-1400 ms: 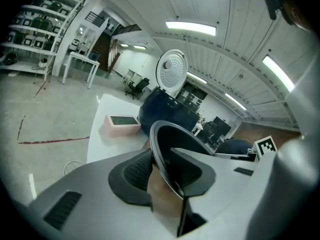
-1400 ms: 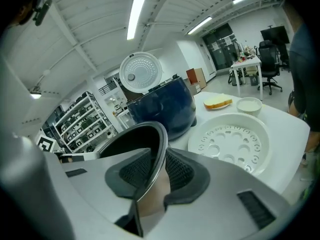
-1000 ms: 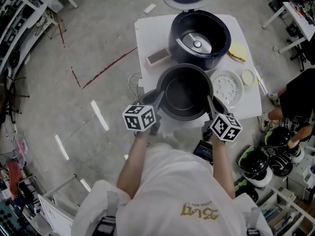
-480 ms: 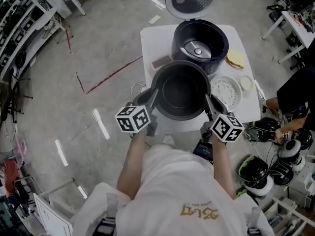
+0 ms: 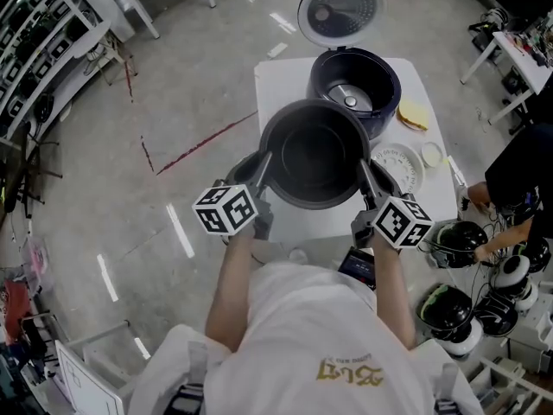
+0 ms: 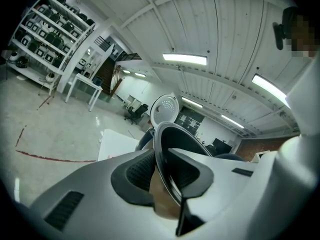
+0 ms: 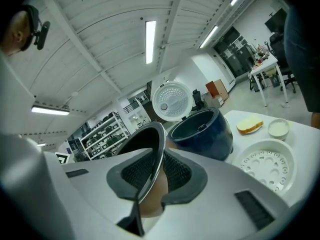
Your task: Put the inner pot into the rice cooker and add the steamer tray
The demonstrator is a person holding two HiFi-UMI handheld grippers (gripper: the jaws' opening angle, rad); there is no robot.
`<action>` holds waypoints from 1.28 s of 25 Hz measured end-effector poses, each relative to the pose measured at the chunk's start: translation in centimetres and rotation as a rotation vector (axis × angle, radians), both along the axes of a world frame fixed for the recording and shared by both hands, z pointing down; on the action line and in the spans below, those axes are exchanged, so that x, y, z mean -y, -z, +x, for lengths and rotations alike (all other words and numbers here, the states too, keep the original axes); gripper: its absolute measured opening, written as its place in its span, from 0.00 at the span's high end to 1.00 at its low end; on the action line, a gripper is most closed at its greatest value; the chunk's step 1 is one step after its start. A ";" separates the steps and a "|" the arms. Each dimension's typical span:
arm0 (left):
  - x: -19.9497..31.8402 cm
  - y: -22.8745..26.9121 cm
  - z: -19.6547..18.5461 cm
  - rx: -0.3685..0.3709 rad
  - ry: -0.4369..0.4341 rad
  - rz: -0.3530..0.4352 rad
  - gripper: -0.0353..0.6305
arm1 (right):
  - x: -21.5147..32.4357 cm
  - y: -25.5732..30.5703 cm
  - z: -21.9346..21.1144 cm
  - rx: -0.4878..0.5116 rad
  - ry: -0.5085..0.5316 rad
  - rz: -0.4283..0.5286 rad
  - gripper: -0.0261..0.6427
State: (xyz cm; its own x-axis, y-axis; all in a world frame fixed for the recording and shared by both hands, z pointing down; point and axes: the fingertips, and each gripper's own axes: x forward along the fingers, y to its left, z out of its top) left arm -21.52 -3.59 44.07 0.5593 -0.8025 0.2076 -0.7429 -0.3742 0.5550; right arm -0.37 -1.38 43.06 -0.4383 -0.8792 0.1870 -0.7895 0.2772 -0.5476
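The dark inner pot [image 5: 314, 154] hangs in the air above the white table [image 5: 278, 83], just in front of the navy rice cooker [image 5: 354, 89]. My left gripper [image 5: 263, 169] is shut on the pot's left rim and my right gripper [image 5: 365, 176] on its right rim. In the left gripper view the rim [image 6: 162, 139] runs between the pads of the left gripper [image 6: 167, 171]. The right gripper [image 7: 150, 179] pinches the rim [image 7: 152, 144] the same way. Both pairs of jaws have just been closing on that rim. The white steamer tray [image 5: 399, 164] lies on the table, right of the pot.
The cooker's lid [image 5: 341, 11] stands open behind it. A small white cup [image 5: 432, 155] and a yellow piece [image 5: 415, 115] lie beside the steamer tray. A person in black [image 5: 518, 180] is by the table's right side, with helmets on the floor. Shelving lines the far left.
Both grippers have risen together with the pot, which has come up off the table and nearer to the cooker. The steamer tray has stayed where it was.
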 end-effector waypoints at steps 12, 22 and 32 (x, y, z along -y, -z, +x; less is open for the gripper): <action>1.3 5.7 0.2 -0.013 -0.018 0.081 0.80 | 1.1 5.6 0.3 0.039 -0.008 0.090 0.85; 5.0 8.1 2.6 -0.017 -0.033 0.107 0.80 | 4.5 8.1 2.7 0.088 -0.022 0.125 0.86; 9.7 9.1 6.4 -0.027 -0.034 0.107 0.80 | 9.1 9.4 6.5 0.115 -0.024 0.130 0.86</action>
